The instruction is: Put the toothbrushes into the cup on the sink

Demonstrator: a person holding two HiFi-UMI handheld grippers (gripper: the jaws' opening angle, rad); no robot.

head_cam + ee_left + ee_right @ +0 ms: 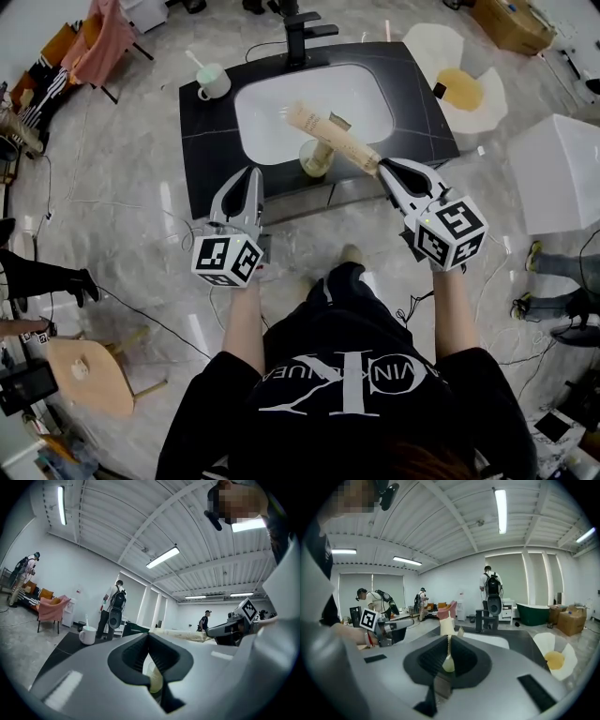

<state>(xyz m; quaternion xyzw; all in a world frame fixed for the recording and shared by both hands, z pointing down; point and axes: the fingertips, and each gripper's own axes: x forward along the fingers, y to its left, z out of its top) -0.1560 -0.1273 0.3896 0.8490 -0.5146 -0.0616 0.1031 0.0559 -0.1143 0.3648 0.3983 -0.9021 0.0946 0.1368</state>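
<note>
One toothbrush [195,60] already stands in the white mug [214,82] at the bench's [202,159] far left corner. The right tongs [383,170] grip a paper-wrapped toothbrush [333,139] above the bench's front edge, undelivered. The left tongs [252,175] are closed, seemingly empty

**Shirt** [347,375], black, lower centre of the head view: white print, a large interlocked pair of letters with a band of capitals running through it. It lies creased and the wrong way round. Only a fragment like "VINK" can be made out, to the right of the letter pair.

**Left cube** [228,260], on the left gripper [250,174]: black-and-white square code markers, no letters or digits.

**Right cube** [452,232], on the right gripper [384,168]: the same kind of markers.

**Toothbrush pack** [333,141], upper centre: faint marks on the wrapper, too small to read.
</note>
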